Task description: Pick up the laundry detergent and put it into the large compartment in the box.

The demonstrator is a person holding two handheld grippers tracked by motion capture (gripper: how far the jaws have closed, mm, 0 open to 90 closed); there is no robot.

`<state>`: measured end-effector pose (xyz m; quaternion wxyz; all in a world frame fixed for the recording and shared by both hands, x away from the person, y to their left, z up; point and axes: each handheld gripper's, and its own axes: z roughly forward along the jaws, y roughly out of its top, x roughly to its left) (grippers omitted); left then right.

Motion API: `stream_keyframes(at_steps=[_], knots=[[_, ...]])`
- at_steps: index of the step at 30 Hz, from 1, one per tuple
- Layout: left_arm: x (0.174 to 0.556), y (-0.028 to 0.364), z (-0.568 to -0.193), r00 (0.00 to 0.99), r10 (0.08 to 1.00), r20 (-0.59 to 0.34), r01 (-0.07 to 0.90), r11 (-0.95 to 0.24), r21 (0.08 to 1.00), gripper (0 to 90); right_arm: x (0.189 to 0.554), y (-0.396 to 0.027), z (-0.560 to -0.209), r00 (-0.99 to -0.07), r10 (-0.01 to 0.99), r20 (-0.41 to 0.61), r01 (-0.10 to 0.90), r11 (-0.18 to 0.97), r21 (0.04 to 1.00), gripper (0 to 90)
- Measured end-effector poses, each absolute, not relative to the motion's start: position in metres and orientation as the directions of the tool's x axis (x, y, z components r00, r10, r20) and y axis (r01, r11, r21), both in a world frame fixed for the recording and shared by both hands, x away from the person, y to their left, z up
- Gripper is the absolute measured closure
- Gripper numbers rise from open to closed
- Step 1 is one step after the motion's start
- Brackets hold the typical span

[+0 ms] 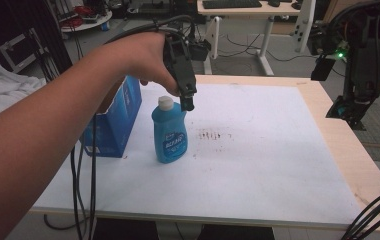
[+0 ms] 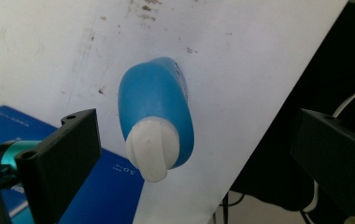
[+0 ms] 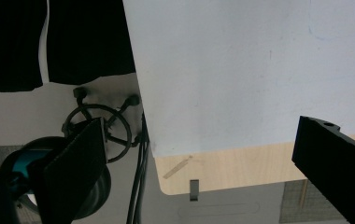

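Our left forearm crosses the near-left corner of the white table (image 1: 278, 165), carrying the left gripper (image 1: 187, 102), whose jaws stand wide apart just above the white cap (image 2: 150, 151) of the blue detergent bottle (image 1: 169, 132). That bottle stands upright, left of the surface's middle, untouched by either jaw. Just beside it, along the left edge, we see a blue carton (image 1: 115, 120). Brown stains (image 1: 210, 135) mark the centre. Beyond the right edge, our right gripper (image 1: 350, 112) hangs released, gripping nothing.
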<state>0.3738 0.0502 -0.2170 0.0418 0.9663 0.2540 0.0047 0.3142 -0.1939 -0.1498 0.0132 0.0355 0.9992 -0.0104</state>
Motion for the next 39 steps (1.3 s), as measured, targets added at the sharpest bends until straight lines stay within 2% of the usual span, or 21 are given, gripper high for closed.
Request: stream_keyframes(at_steps=[6, 10, 27, 39], knots=[[0.374, 0.064, -0.227, 0.797, 0.602, -0.042, 0.603, -0.791, 0.105, 1.8, 0.31, -0.19, -0.146, -0.998, 0.044, -0.04, 0.044, 0.999, -0.008, 2.2], [0.378, 0.068, -0.234, 0.774, 0.631, -0.054, 0.633, -0.767, 0.103, 1.8, 0.308, -0.19, -0.146, -0.998, 0.041, -0.044, 0.042, 0.999, -0.01, 2.2], [0.398, 0.076, -0.273, 0.764, 0.638, -0.094, 0.644, -0.763, 0.063, 1.8, 0.309, -0.189, -0.151, -0.998, 0.05, -0.034, 0.051, 0.999, -0.015, 2.2], [0.397, 0.072, -0.292, 0.772, 0.631, -0.079, 0.635, -0.771, 0.044, 1.8, 0.312, -0.187, -0.153, -0.998, 0.052, -0.03, 0.052, 0.999, -0.013, 2.2]])
